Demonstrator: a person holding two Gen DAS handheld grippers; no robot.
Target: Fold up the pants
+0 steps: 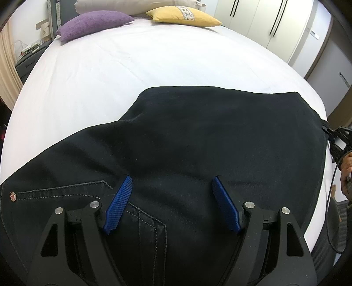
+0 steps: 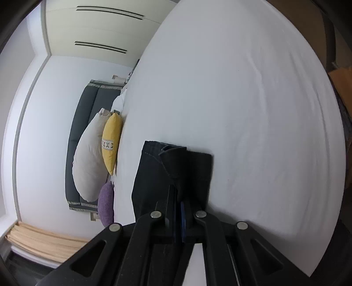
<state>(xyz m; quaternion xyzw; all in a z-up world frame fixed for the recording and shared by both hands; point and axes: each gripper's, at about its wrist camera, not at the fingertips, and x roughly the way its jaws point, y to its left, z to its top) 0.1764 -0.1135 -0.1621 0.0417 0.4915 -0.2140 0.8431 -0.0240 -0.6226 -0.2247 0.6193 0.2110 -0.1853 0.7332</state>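
Observation:
Dark denim pants (image 1: 198, 132) lie spread on the white bed sheet (image 1: 132, 66), with a back pocket and a rivet at the lower left. My left gripper (image 1: 172, 178) hangs open just above the cloth near the pocket, and nothing sits between its blue pads (image 1: 120, 204). In the right wrist view, which is rolled sideways, my right gripper (image 2: 179, 198) is shut on the folded hem end of the pants (image 2: 151, 176). Its tips are buried in the fabric. That right gripper (image 1: 337, 140) and the hand holding it also show at the pants' right edge.
A purple pillow (image 1: 94, 24), a yellow pillow (image 1: 182, 15) and a white pillow (image 1: 132, 4) lie at the head of the bed. Wardrobe doors (image 1: 275, 22) stand beyond the bed's right side. A nightstand (image 1: 28, 55) with small items is at the far left.

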